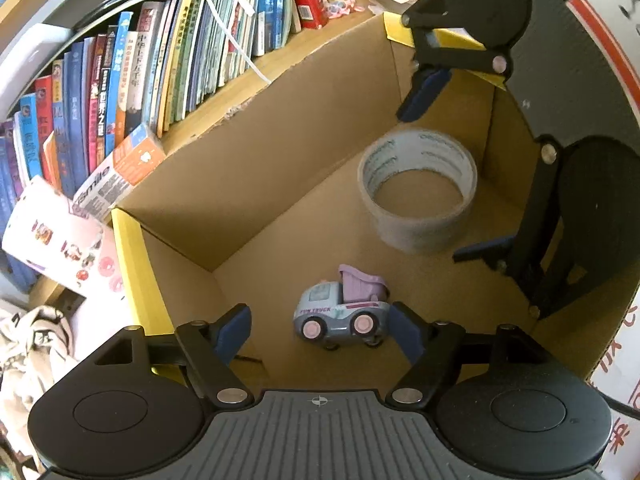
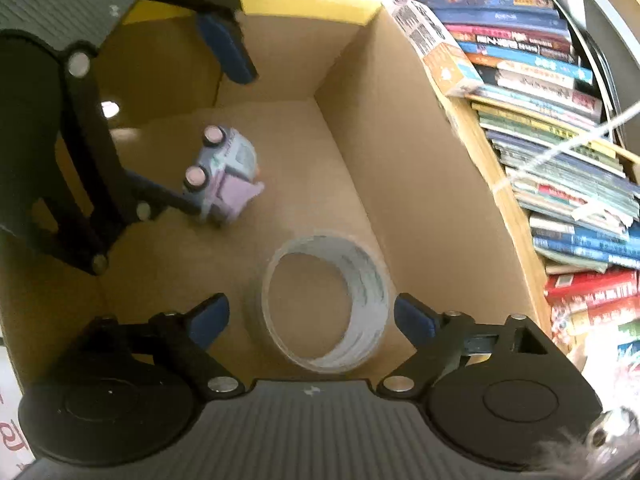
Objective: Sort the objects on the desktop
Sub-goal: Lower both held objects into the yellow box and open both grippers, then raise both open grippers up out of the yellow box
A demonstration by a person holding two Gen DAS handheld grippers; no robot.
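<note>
A cardboard box [image 1: 248, 184] holds a toy truck [image 1: 340, 312] and a roll of tape [image 1: 418, 188]. My left gripper [image 1: 320, 332] is open above the box floor, with the pale blue and purple truck lying free between its fingers, near the right one. In the left wrist view, my right gripper [image 1: 452, 184] reaches in from the right, open around the tape. In the right wrist view, my right gripper [image 2: 312, 320] is open, and the tape [image 2: 326, 300] lies flat on the box floor [image 2: 304, 168] between its fingers. The truck [image 2: 224, 176] lies beyond, by my left gripper [image 2: 216, 136].
A shelf of upright books [image 1: 132, 80] runs along the box's far side, also seen in the right wrist view [image 2: 560, 120]. A toothpaste carton [image 1: 120, 172] and a patterned paper [image 1: 60, 240] rest at the box's rim. A white cord [image 1: 228, 32] hangs across the books.
</note>
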